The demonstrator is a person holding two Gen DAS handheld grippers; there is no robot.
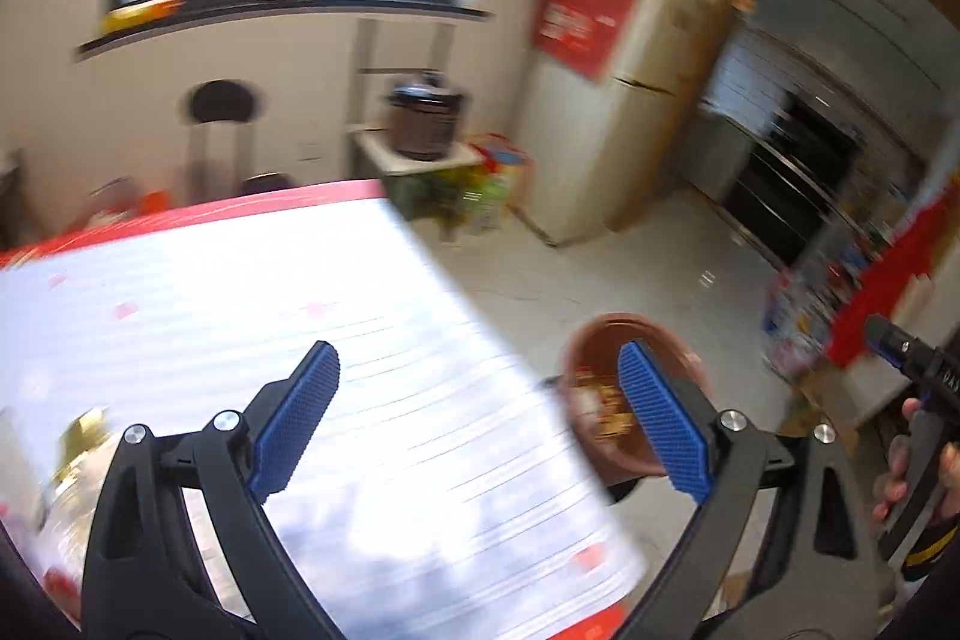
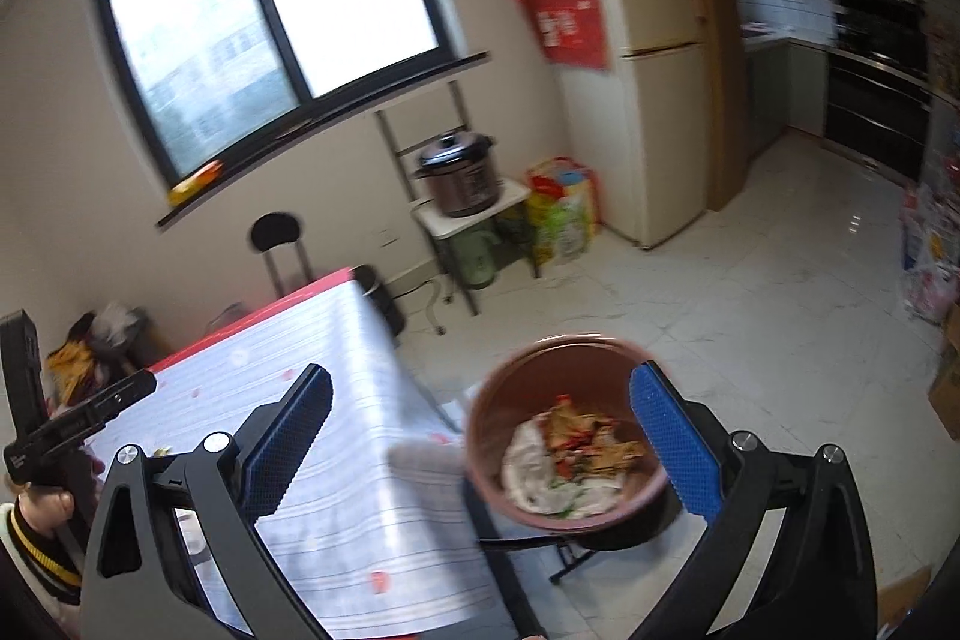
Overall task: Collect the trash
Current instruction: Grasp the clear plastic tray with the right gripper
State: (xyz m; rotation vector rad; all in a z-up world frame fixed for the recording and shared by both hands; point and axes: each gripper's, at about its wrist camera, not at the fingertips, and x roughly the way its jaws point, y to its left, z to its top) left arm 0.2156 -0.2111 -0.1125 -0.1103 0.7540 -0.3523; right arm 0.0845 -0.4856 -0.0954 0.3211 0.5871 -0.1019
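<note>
**Both tools spread wide by the trash basin**

Landmark: the brown basin (image 2: 567,436) standing on the floor just past the table's corner. To its left, the table (image 2: 336,400) carries a striped white cloth with a red edge. The left tool (image 1: 480,415) hangs over that cloth with jaws wide apart and nothing between them; its right finger overlaps the basin (image 1: 600,340) in the blurred left wrist view. The right tool (image 2: 480,445) is likewise spread and empty, the basin showing between its fingers. Inside the basin lies the trash (image 2: 570,451): crumpled white paper and orange-red wrappers. Behind the basin stands a cream fridge (image 2: 654,112).
</note>
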